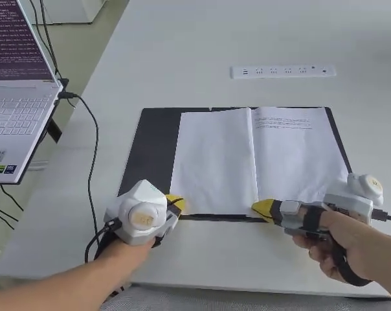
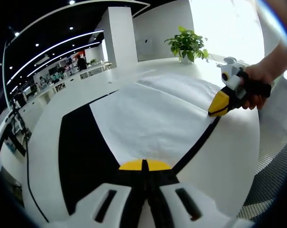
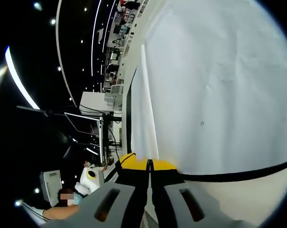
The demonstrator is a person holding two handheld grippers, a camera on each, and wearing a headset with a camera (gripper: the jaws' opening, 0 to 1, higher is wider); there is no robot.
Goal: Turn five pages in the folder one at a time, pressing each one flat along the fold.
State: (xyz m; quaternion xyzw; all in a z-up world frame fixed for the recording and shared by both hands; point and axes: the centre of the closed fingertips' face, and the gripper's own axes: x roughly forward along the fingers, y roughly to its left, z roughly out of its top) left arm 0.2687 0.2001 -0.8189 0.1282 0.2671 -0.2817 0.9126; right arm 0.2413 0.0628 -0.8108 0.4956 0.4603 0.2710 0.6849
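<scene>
A black folder [image 1: 150, 146] lies open on the white table, with a blank left page [image 1: 215, 162] and a right page [image 1: 299, 155] that carries a few printed lines at its top. My left gripper [image 1: 176, 205] rests shut at the near left corner of the left page [image 2: 143, 123]; its yellow tips [image 2: 144, 165] meet. My right gripper [image 1: 261, 208] is shut at the near end of the fold, also seen as the right gripper [image 2: 218, 104] in the left gripper view. In the right gripper view the yellow tips [image 3: 149, 164] touch over the right page [image 3: 219, 85].
An open laptop [image 1: 17, 97] sits at the far left, and its cable [image 1: 92, 168] trails along the table beside the folder. A white power strip [image 1: 283, 70] lies beyond the folder. A potted plant [image 2: 187, 45] stands in the background.
</scene>
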